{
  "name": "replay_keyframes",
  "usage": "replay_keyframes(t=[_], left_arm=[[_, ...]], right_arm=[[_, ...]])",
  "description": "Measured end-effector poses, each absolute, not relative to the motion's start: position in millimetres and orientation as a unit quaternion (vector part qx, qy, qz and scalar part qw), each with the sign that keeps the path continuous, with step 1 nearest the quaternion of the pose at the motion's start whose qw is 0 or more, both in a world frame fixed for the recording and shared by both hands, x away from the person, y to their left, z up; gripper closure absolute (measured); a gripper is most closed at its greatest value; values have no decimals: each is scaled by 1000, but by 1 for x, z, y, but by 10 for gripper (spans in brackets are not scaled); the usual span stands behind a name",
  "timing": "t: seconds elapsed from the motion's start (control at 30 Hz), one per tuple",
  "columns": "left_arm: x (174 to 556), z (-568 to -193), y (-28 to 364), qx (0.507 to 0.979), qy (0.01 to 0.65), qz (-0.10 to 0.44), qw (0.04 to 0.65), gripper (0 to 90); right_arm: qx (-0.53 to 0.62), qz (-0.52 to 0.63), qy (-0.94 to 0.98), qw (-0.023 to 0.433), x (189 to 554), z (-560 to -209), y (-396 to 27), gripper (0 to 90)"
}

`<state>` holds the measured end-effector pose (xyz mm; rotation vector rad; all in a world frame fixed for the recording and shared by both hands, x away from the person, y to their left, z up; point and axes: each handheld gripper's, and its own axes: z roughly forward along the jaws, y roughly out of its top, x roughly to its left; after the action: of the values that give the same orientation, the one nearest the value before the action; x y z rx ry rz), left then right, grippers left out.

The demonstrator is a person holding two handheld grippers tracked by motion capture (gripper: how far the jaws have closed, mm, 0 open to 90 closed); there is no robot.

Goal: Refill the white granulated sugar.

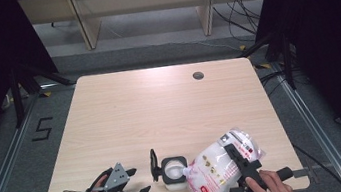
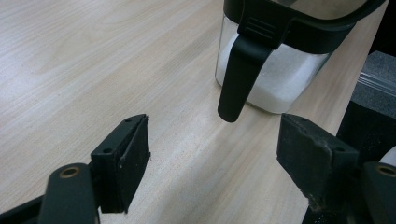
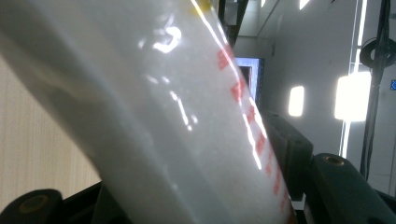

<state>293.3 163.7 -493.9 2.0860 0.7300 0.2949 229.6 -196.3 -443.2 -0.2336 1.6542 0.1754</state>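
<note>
A: While the left gripper (image 1: 139, 191) hovers by the near edge of the tabletop (image 1: 160, 107), how are its fingers (image 2: 122, 161)?

B: Spread wide, empty. Just right stands the container (image 1: 174, 172), white grains inside, lid handle (image 2: 239, 77) hanging.

A: And right of that?

B: The right gripper (image 1: 242, 164) clamps a tilted white pouch (image 1: 219, 167) over the container. Far half stays open.

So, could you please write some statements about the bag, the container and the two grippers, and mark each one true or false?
1. The right gripper holds a bag of white granules. True.
2. The left gripper is shut on the container's handle. False: its jaws are open, with nothing between them.
3. The clear container holds white granules. True.
4. The container stands at the table's far edge. False: it is near the table's near edge.
</note>
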Motion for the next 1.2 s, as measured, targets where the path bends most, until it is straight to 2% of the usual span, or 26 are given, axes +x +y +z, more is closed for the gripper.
replay_keyframes(t=[1.2], left_arm=[[293,-493,164,841,295,118,438,250]], right_arm=[[-121,62,727,673,230,-438,-196,509]])
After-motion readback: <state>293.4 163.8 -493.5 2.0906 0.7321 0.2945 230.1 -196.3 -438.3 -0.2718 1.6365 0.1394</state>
